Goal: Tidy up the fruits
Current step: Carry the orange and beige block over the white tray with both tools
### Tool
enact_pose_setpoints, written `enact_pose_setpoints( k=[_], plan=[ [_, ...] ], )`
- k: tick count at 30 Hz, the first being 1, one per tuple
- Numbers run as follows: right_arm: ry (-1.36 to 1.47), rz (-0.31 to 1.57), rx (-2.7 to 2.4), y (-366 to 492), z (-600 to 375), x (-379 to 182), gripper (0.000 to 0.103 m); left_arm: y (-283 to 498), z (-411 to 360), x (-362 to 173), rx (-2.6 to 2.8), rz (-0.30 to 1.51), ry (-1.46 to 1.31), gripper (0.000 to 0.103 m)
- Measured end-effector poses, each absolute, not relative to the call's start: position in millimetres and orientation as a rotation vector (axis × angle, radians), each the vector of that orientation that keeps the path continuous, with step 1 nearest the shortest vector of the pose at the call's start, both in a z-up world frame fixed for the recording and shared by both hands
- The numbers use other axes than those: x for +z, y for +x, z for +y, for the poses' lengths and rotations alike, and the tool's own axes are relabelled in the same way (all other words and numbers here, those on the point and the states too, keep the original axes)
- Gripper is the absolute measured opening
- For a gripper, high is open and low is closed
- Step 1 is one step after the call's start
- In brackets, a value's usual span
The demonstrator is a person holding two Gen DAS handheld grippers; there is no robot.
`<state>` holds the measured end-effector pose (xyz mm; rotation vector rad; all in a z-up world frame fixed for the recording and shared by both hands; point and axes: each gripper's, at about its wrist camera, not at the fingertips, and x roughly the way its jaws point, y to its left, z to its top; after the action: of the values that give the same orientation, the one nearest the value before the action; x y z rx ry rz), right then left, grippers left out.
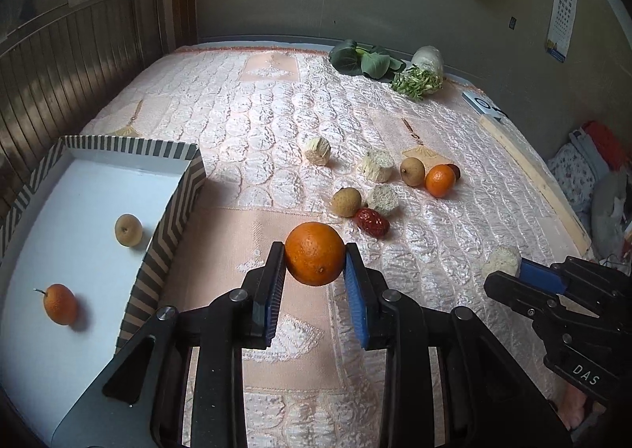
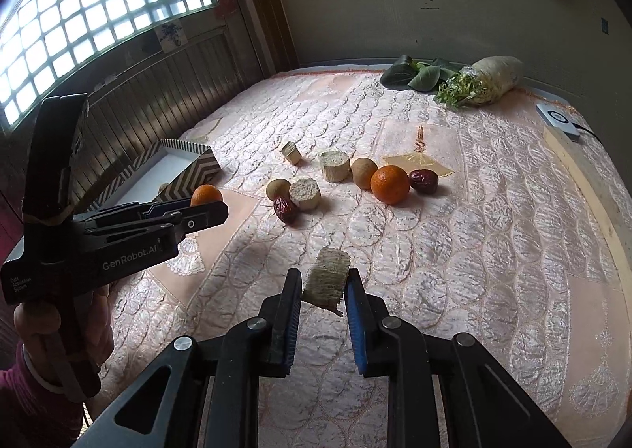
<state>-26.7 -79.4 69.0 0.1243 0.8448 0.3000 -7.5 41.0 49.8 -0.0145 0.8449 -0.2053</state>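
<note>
Two oranges (image 1: pixel 60 304) in tray (image 1: pixel 185 187), one clamped in left claw (image 1: pixel 315 254)

Broad bare strip of quilted pink bedspread (image 1: pixel 245 155) lies open between striped cardboard tray (image 1: pixel 173 211) and fruit cluster. Tray's chevron-patterned near wall (image 1: pixel 158 250) stands as barrier along tray's right side. Tray floor mostly free: small orange mandarin (image 1: pixel 60 304) and tan round fruit (image 1: pixel 128 230) well apart. Cluster tight: red wrinkled date (image 1: pixel 371 222) touching pale corn-cob chunk (image 1: pixel 382 200).
</note>
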Motion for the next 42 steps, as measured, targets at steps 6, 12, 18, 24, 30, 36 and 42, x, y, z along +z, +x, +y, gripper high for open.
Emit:
enact_pose_setpoints(
  k=[6,12,18,24,30,36,42],
  plan=[
    [0.102,0.832,0.345,-24.3,-53.9,77.5,0.021,-22.6,66.2,62.2,-0.116,0.816,-0.011,0.028],
    [0.084,0.821,0.391,-18.5,-27.8,83.3,0.021,-35.2,93.3,70.5,-0.047,0.797,-0.005,0.028],
    [0.062,0.817,0.433,-14.8,-1.0,87.0,0.021,-44.7,119.4,78.5,0.016,0.787,-0.01,0.028],
    [0.047,0.811,0.473,-12.1,22.6,91.6,0.021,-50.3,143.9,81.7,0.07,0.779,-0.018,0.028],
    [0.038,0.81,0.499,-8.8,41.4,93.2,0.021,-54.8,159.1,81.7,0.104,0.777,-0.022,0.028],
    [0.028,0.816,0.53,-3.4,58.9,92.0,0.021,-56.7,170.9,79.5,0.127,0.781,-0.028,0.028],
    [0.018,0.826,0.554,3.0,76.3,91.6,0.021,-54.3,186.9,75.8,0.151,0.797,-0.045,0.028]
  ],
)
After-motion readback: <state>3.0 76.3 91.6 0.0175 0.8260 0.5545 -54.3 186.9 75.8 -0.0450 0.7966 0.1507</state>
